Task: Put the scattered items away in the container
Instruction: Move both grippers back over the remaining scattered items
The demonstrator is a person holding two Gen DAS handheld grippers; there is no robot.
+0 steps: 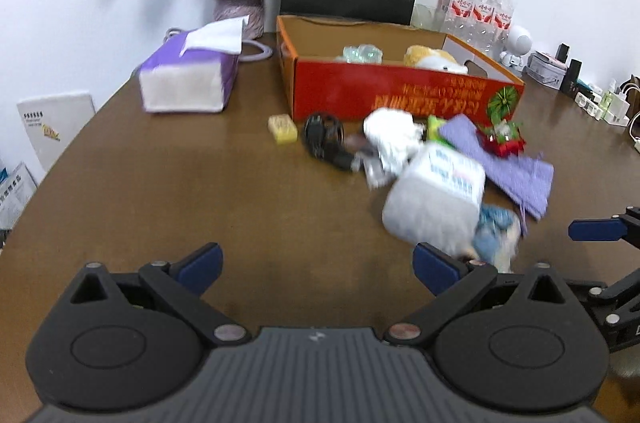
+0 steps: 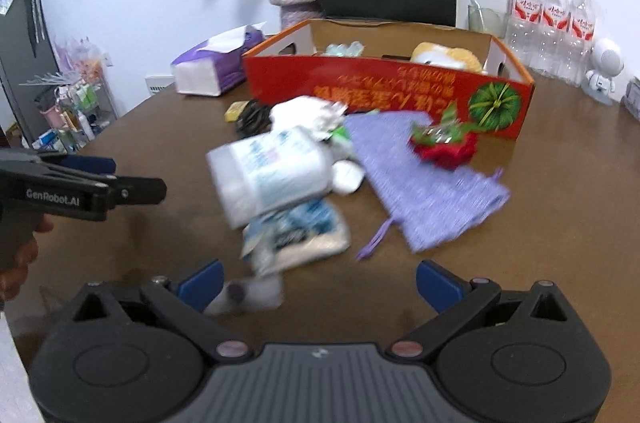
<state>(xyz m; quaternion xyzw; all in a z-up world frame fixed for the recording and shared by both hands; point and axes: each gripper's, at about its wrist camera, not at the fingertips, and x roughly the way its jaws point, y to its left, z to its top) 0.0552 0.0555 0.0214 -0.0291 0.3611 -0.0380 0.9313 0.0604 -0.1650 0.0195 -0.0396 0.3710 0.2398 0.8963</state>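
Both grippers hover low over the brown wooden table [image 1: 140,191] w/ jaws spread wide, nothing held. Left gripper [image 1: 316,263] faces bare tabletop; right gripper [image 2: 318,279] sits just behind the pile. The red cardboard box w/ open top [image 1: 400,95] is at the far side, a yellow-white plush toy [image 1: 430,59] and a clear crinkly packet [image 1: 362,53] already inside. In front of it, scattered: white plastic bottle w/ blue label [image 2: 272,175] lying on its side, lilac knitted pouch [image 2: 424,183], red-green ornament [image 2: 444,143], black coiled cable [image 1: 322,135], small yellow block [image 1: 283,129], crumpled white cloth [image 1: 394,135]. Purple tissue pack [image 1: 188,79] sits left of the box.
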